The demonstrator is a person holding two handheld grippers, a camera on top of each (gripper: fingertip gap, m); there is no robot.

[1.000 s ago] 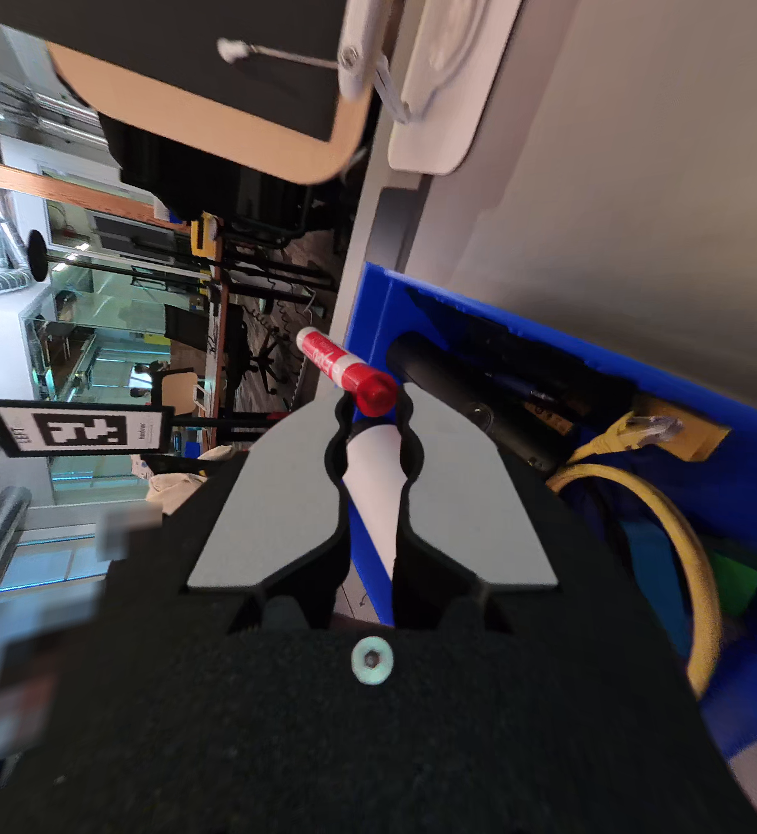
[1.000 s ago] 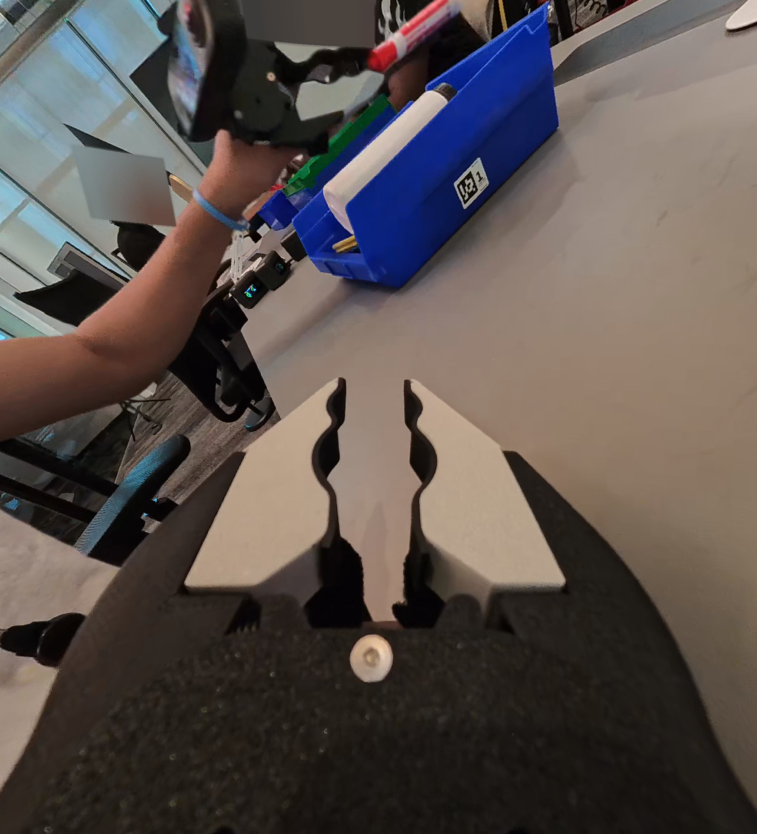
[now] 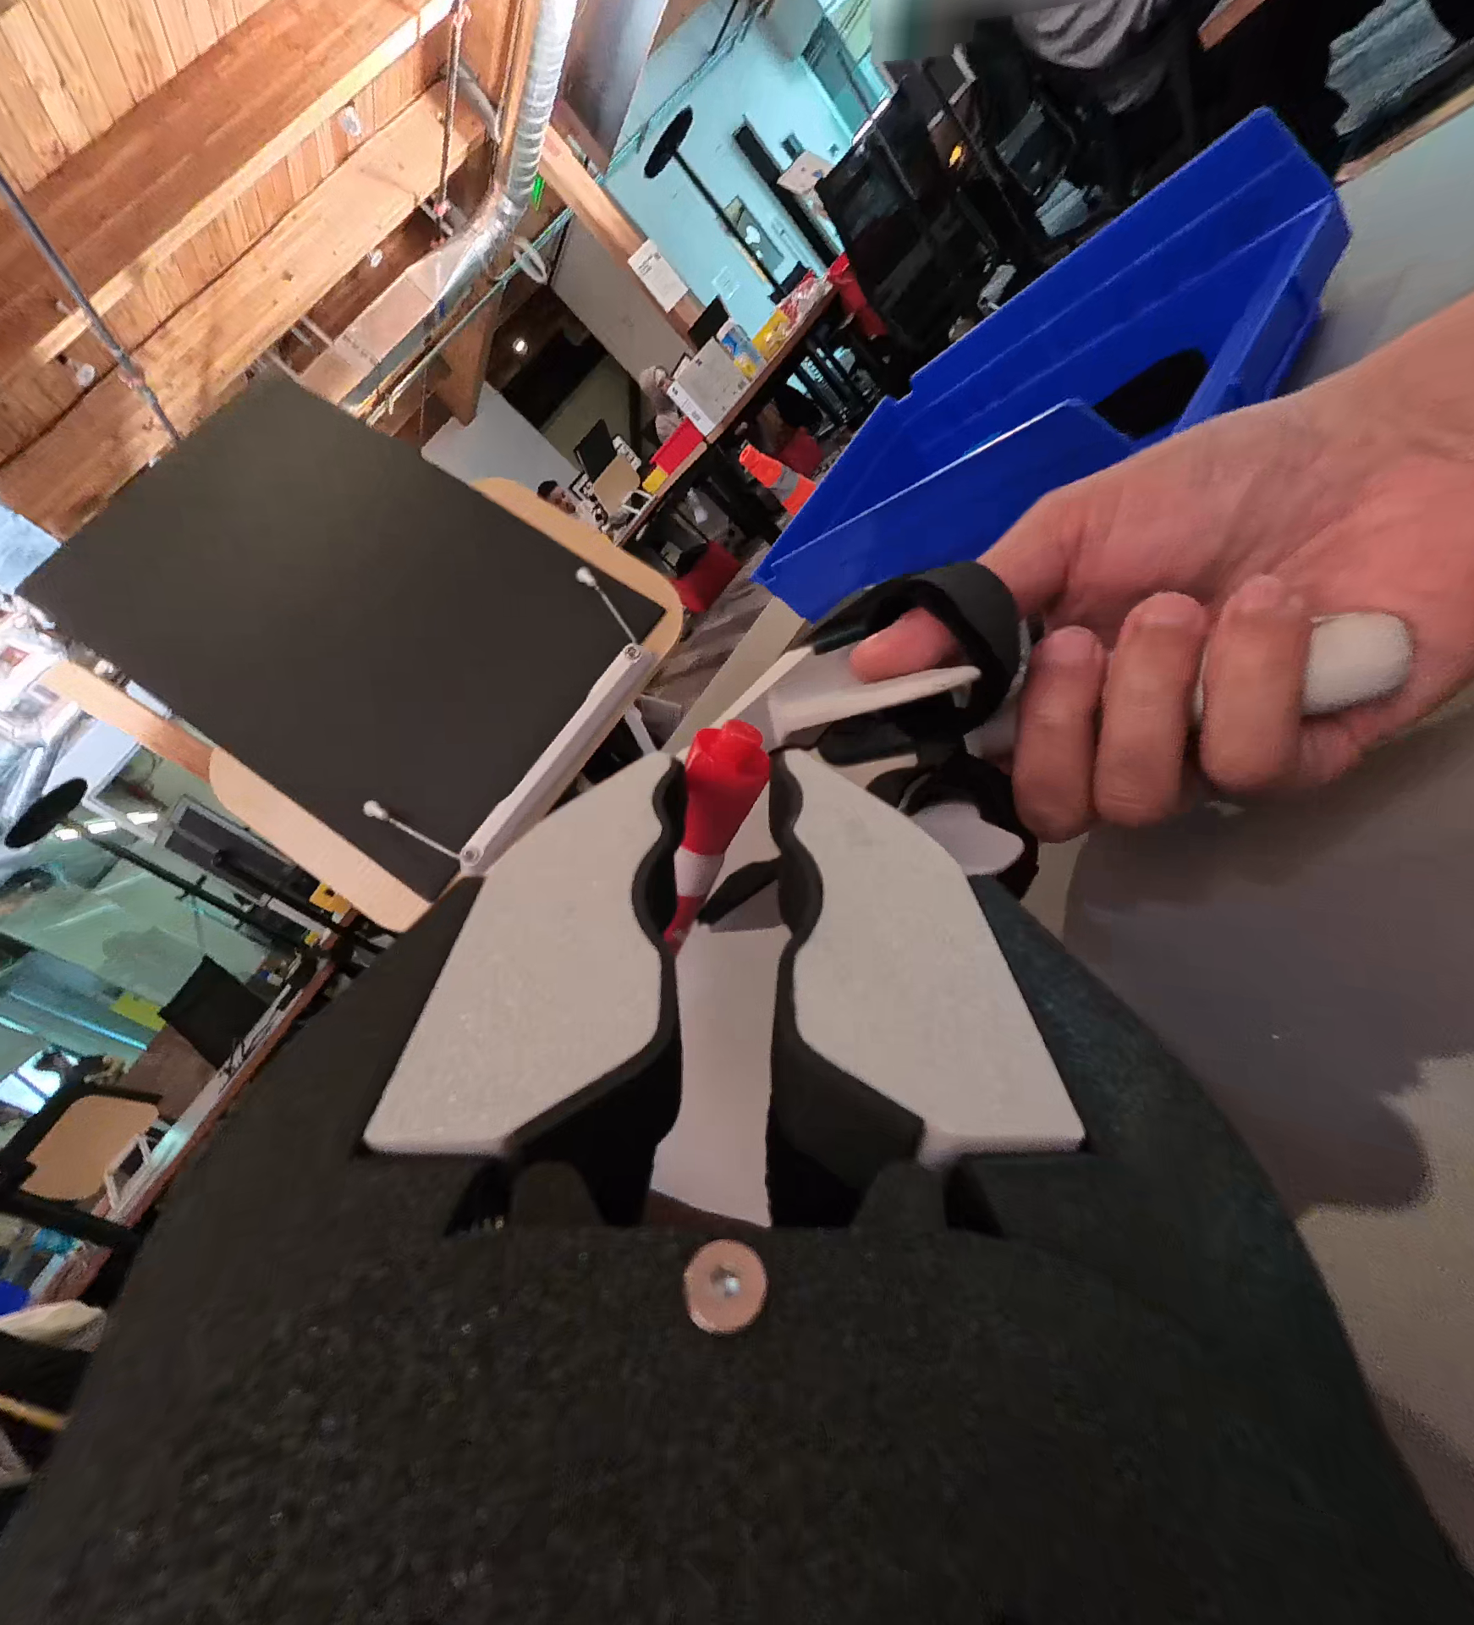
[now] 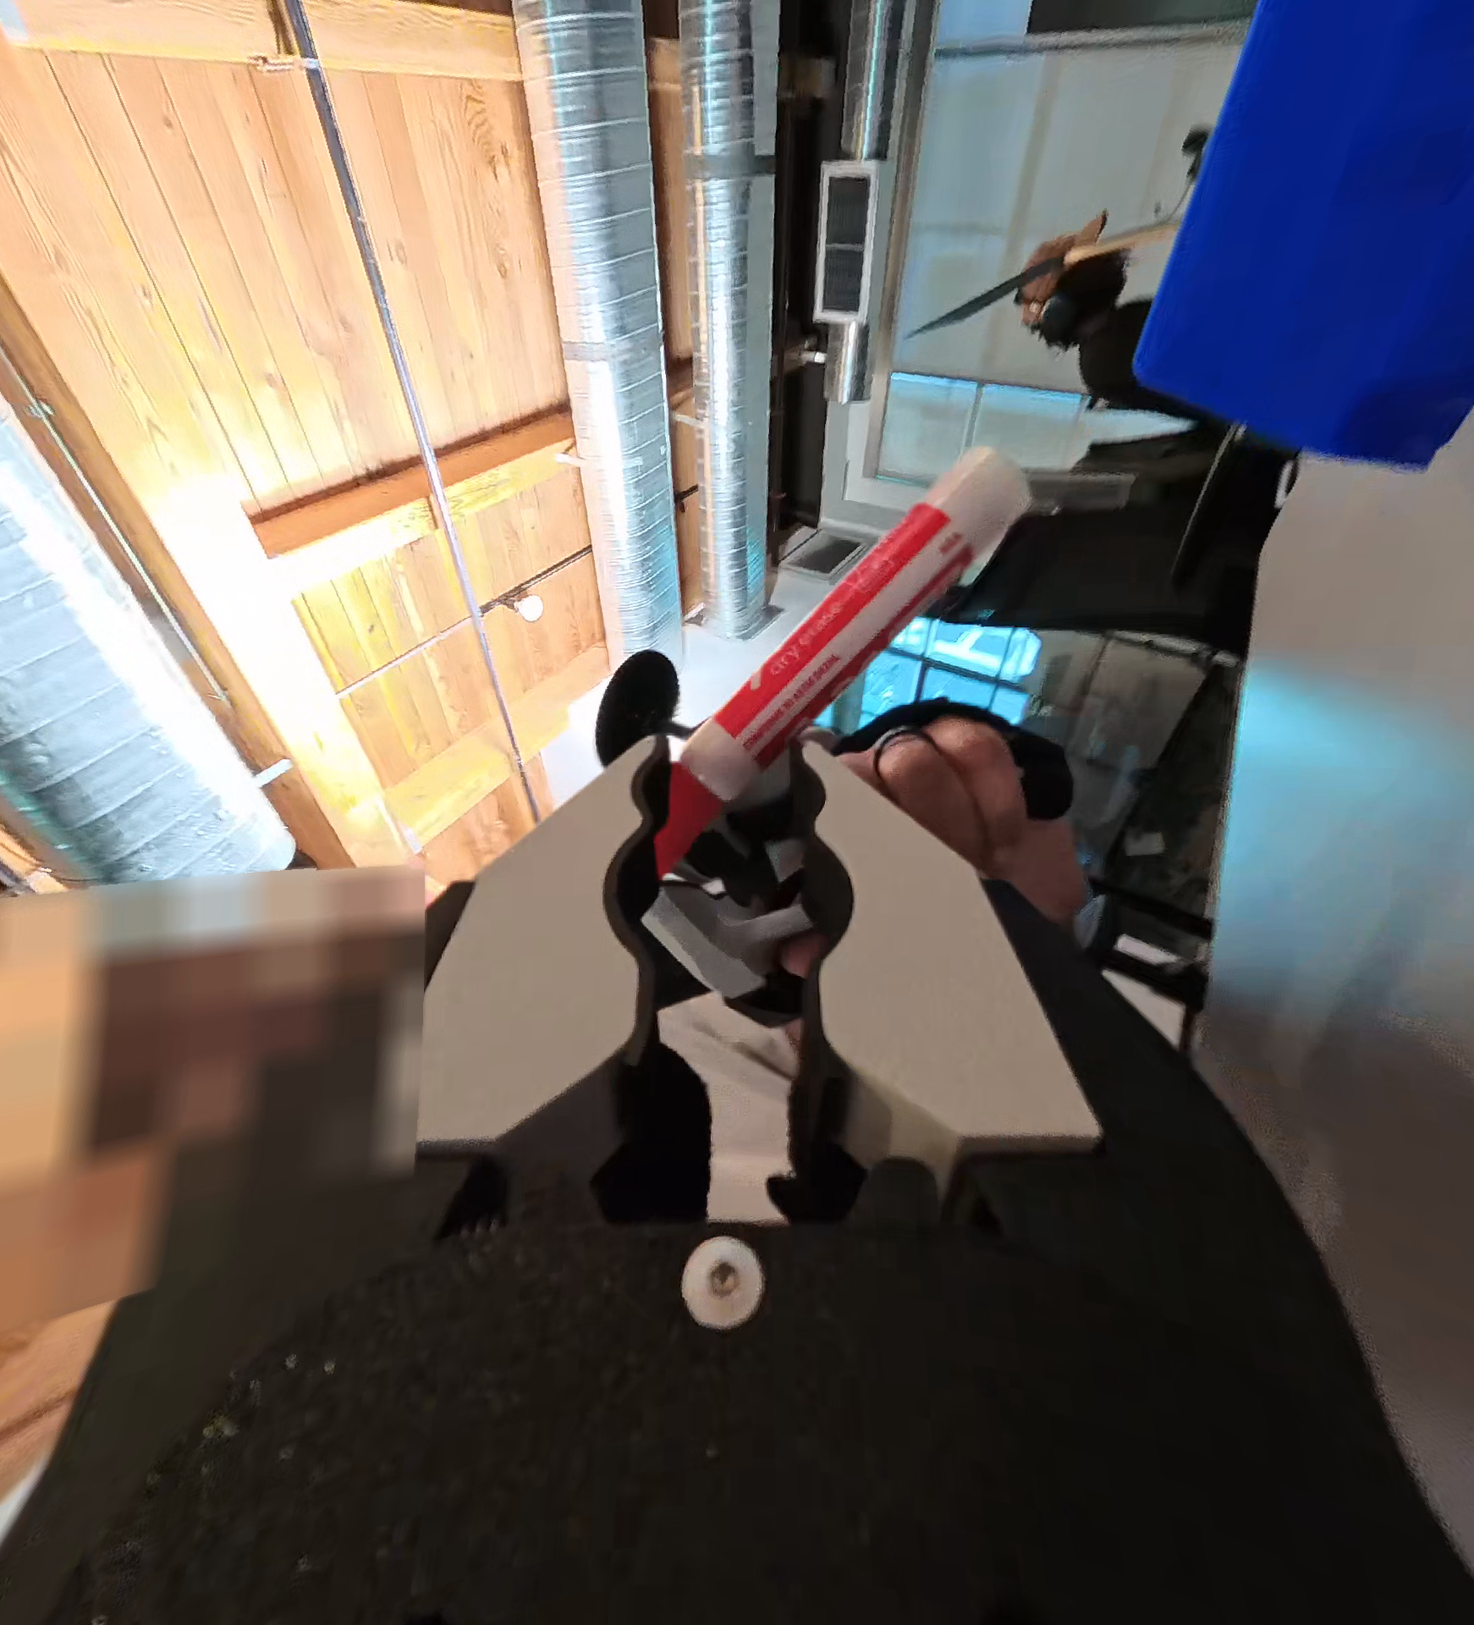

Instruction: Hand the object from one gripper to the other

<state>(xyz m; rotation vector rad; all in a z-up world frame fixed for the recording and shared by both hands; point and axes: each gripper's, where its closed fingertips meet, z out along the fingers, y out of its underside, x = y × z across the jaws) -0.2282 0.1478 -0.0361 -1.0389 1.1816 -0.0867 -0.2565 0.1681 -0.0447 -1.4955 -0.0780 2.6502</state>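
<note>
Tabletop spreads grey to the right of the left gripper, a blue bin beyond it. Left gripper pinches the red marker by its cap; right gripper is spread around the marker's barrel, not closed.

Marker between both grippers' jaws.
</note>
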